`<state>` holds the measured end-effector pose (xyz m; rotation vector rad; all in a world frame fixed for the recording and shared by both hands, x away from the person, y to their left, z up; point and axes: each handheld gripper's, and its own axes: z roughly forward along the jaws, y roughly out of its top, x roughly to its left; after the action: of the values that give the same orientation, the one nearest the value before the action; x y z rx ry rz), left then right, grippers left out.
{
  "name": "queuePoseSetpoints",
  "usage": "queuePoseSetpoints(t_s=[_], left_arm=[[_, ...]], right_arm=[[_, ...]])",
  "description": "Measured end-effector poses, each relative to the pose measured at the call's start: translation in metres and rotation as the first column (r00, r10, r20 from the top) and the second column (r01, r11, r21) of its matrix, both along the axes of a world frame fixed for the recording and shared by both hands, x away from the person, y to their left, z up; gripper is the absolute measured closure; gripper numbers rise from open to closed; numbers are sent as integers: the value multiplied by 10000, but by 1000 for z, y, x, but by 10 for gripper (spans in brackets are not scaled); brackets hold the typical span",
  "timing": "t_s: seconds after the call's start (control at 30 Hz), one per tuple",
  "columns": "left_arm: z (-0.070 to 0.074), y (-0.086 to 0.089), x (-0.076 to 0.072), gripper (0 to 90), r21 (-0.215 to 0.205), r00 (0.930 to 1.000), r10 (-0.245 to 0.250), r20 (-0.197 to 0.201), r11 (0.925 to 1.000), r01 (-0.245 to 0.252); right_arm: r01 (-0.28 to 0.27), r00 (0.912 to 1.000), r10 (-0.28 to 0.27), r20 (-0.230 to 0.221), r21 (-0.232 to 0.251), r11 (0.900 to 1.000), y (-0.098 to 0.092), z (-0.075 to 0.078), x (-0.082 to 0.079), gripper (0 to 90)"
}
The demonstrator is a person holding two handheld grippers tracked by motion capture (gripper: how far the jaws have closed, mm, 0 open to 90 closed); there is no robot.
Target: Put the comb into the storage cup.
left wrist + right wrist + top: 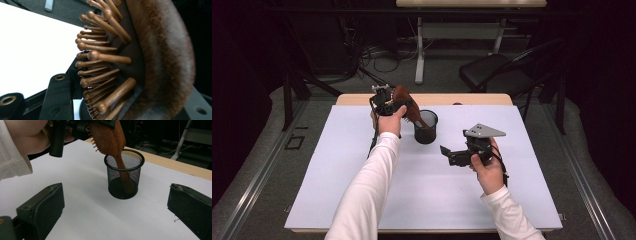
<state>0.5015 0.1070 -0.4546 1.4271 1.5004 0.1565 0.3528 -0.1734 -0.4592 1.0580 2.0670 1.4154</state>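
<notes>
A brown wooden hairbrush (408, 107) stands tilted with its handle down inside a black mesh cup (426, 131) near the back middle of the white mat. My left gripper (388, 102) is shut on the brush head, above and left of the cup. In the left gripper view the head and its wooden bristles (105, 57) sit between the black jaws of the left gripper (127, 91). My right gripper (447, 156) stands open to the right of the cup, pointing at it. In the right gripper view the right gripper (116, 207) has nothing between its jaws, and the cup (124, 177) and the brush (107, 137) lie ahead.
The white mat (422, 200) covers a wooden table (482, 99) whose back edge shows behind the cup. Beyond the table stand a black chair (497, 70) at the right and a desk leg (419, 50), with cables on the floor.
</notes>
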Motion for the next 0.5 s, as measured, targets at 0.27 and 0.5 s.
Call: queuePoseSetpoints(t_s=[0.27,0.5], left_arm=[[-3,6,1,471,-175,9999,-117,-85,9998,115],[-7,11,2,470,-443,9991,-398,-132,9983,392]], right_arm=[[0,10000,0,-29,-19,10000,1,0,0,5],[-35,10000,35,-48,-3,10000,1,0,0,5]])
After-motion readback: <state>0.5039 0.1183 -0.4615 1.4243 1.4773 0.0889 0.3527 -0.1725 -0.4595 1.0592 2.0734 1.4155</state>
